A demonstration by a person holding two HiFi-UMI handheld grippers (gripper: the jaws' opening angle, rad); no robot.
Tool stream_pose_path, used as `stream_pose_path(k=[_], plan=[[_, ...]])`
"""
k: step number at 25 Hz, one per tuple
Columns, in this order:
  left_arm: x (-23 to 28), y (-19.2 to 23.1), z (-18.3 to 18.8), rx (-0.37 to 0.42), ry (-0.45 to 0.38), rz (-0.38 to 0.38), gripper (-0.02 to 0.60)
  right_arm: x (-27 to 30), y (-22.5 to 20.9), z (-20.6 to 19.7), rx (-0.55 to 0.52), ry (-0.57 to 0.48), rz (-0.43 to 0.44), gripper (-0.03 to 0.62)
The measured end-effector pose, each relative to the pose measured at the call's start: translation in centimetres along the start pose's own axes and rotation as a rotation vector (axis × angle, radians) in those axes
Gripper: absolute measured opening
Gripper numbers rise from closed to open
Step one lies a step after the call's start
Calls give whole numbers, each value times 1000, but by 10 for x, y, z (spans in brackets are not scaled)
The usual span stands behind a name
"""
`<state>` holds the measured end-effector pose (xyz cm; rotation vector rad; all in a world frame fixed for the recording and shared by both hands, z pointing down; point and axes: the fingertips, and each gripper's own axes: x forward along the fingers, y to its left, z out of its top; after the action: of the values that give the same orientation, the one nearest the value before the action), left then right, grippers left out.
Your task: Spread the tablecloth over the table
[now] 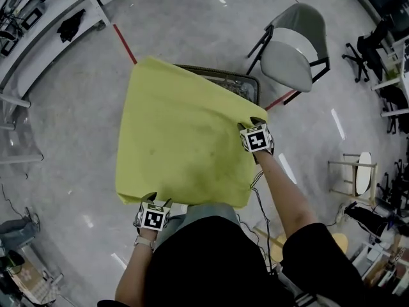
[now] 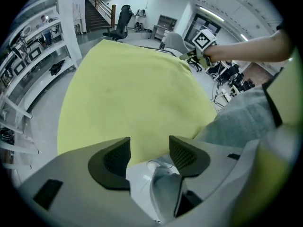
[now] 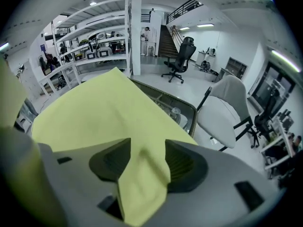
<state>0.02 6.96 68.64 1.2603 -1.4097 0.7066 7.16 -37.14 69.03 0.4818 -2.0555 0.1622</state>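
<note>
My right gripper (image 3: 147, 160) view is showing what the head view cannot. A bunched fold of the tablecloth (image 3: 104, 112) is running between those jaws and filling the gap, so I am gripping it there. In my left gripper (image 2: 149, 148) view the jaws are standing well apart. The cloth's (image 2: 132, 89) near edge is crossing just beyond their tips, and bare floor is showing in the gap, so nothing is being pinched.

From the head view, my left gripper (image 1: 153, 199) is sitting at the cloth's (image 1: 185, 133) near-left corner. My right gripper (image 1: 252, 123) is pulling soft creases at the right corner. The cloth is yellow-green, thin and matte, and it is lying slightly askew over the table (image 1: 246, 85). The table's far-right corner is poking out uncovered, dark-framed and rounded (image 3: 184, 110).

Past that corner a grey padded chair (image 1: 291, 50) on a black frame is standing on the glossy floor.
</note>
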Motion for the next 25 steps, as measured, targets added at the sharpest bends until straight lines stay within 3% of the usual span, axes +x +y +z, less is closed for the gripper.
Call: stream_pose_path(k=[9,18,19,21,22,23,25], plan=[[12,7,23,-47,30,10,256,63,-58,41,-134,88,45,279],[19,26,51,-145,5,37,256,91,-49,34,-173,201,188,285],[19,28,53,-150,-1,39,256,91,-48,33,-164,206,202,275],[20,28,57,-150,-10,36,256,88,-45,33,-162,206,200,187],[20,28,58,-144,-13,33,256,85,-43,34,-173,202,182,71],[20,27,58,-136,-14,30,256,83,-41,34,-187,194,162,30],[19,27,57,-121,-16,24,256,76,-34,35,-213,175,133,17]])
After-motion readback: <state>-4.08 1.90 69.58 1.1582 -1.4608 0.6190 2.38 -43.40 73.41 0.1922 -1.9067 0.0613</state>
